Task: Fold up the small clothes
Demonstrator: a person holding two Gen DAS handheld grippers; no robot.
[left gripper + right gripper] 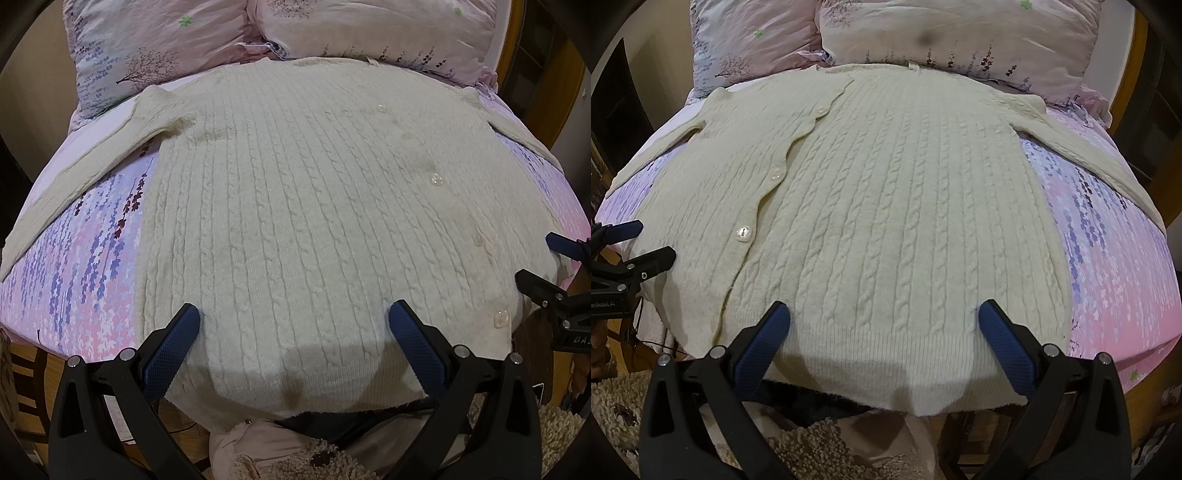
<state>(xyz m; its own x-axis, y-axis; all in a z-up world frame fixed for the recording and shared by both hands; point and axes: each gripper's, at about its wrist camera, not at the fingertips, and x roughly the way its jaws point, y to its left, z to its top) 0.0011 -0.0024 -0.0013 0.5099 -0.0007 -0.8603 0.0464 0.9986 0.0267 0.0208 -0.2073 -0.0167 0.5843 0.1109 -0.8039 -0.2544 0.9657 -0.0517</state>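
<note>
Cream wool fills most of the bed: a cream cable-knit cardigan [295, 206] with pale round buttons [743, 233] lies spread flat, face up, on the pink and lilac floral bedsheet [74, 266], its collar toward the two floral pillows [923, 33] at the head. Both sleeves [70, 173] stretch out sideways and slope down toward the sheet's edges. The ribbed hem hangs a little over the near edge of the mattress.

Left gripper [293, 325] hovers just above the hem on the button-band side, its blue-padded fingers [177, 347] spread wide apart with nothing between them. Right gripper [882, 317] hangs over the hem of the other half, likewise released, its pads [1004, 347] parted over the knit and grasping nothing. Whether the fingertips touch the wool I cannot tell. Each tool shows at the edge of the other's view, side by side along the near edge.

Below the mattress a shaggy beige rug [798, 446] and a wooden floor [29, 398] show.
</note>
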